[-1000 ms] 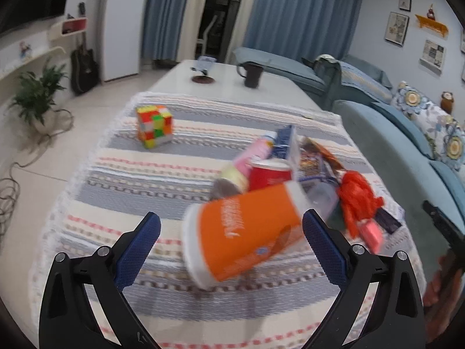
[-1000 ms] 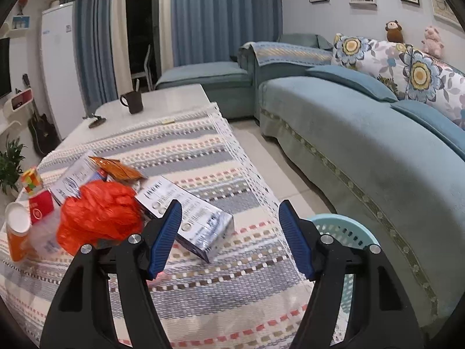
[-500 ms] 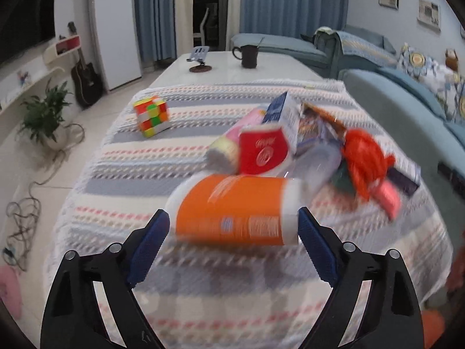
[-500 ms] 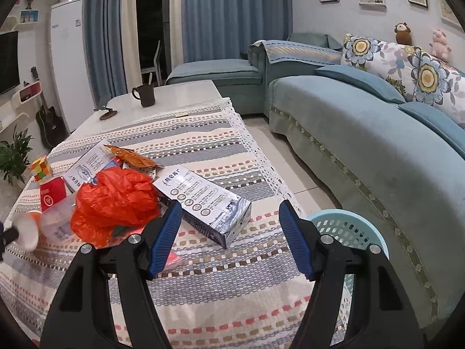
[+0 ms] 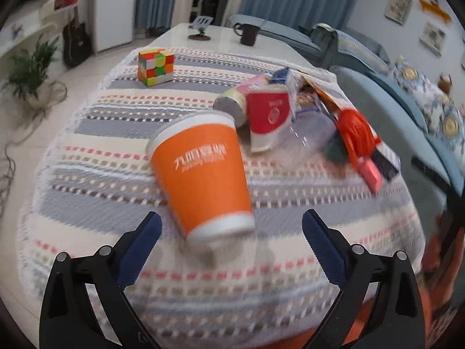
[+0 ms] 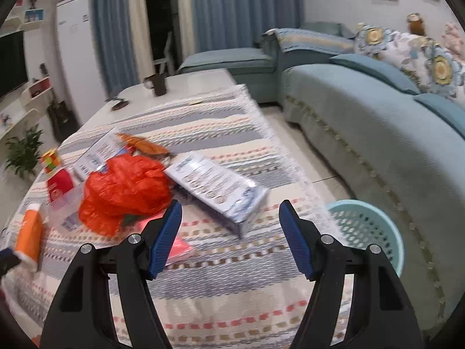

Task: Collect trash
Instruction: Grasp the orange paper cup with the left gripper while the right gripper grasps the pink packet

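An orange paper cup lies tilted on the striped tablecloth, its white base toward my left gripper. The jaws are opening; the cup's base sits between the fingertips, and the pads stand clear of it. Behind it lie a red cup, a pink tube, a clear plastic tub and a crumpled orange bag. My right gripper is open and holds nothing, hovering just before a white and blue carton and the orange bag. The orange cup shows at the left.
A teal mesh basket stands on the floor between the table's right edge and the blue sofa. A colour cube and a dark mug sit farther back. A pink packet lies by my right gripper's left finger.
The orange cup swung from lying crosswise between the left jaws to pointing its base at them. The left gripper dropped lower and nearer the table. The right gripper barely moved.
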Motion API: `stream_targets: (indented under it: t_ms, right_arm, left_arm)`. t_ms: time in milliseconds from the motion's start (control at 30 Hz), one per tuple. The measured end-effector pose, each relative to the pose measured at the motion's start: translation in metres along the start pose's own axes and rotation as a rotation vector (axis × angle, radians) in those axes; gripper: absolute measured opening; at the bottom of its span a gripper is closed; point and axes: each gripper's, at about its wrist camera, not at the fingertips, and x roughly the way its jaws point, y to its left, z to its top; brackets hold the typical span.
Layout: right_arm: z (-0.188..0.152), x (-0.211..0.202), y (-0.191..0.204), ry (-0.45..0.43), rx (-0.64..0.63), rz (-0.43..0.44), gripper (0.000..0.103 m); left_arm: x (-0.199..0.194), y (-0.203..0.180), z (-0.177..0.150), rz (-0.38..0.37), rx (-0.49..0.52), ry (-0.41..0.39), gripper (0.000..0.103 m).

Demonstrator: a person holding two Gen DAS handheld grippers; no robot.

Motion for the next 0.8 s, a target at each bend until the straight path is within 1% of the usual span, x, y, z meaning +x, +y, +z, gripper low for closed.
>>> stream_targets:
  t_ms: [100,200,267,300,333,367,500,600,700,733,800]
  right_arm:
    - [-0.004,0.011,0.012,0.048,-0.039,0.094,0.068]
    - [-0.008,0.026,0.027,0.085,-0.088,0.12,0.069]
    - [-0.01,0.037,0.033,0.113,-0.101,0.134,0.069]
    - [-0.012,0.041,0.034,0.122,-0.099,0.142,0.069]
    - [-0.013,0.047,0.035,0.139,-0.092,0.156,0.069]
    - [-0.015,0.05,0.035,0.149,-0.088,0.162,0.069]
    - [-0.019,0.058,0.038,0.171,-0.095,0.17,0.069]
    - [-0.017,0.06,0.043,0.18,-0.116,0.173,0.069]
    - [-0.014,0.07,0.05,0.214,-0.136,0.168,0.069]
    - [-0.014,0.073,0.053,0.226,-0.147,0.179,0.069]
    - [-0.016,0.076,0.057,0.242,-0.171,0.168,0.067]
  left_arm:
    - [0.02,0.003,0.009,0.015,-0.063,0.016,0.093]
    - [0.039,0.0,0.014,0.028,-0.095,0.042,0.09]
    - [0.047,-0.001,0.017,0.045,-0.098,0.056,0.079]
    - [0.049,-0.002,0.017,0.05,-0.101,0.061,0.077]
    - [0.052,-0.001,0.017,0.053,-0.103,0.067,0.071]
    - [0.053,-0.002,0.017,0.071,-0.099,0.068,0.065]
    - [0.049,0.0,0.018,0.077,-0.105,0.04,0.063]
    - [0.04,-0.001,0.018,0.079,-0.109,0.002,0.063]
    - [0.031,-0.004,0.019,0.079,-0.107,-0.028,0.063]
    - [0.026,-0.006,0.02,0.082,-0.105,-0.041,0.063]
    - [0.018,-0.008,0.023,0.082,-0.097,-0.065,0.063]
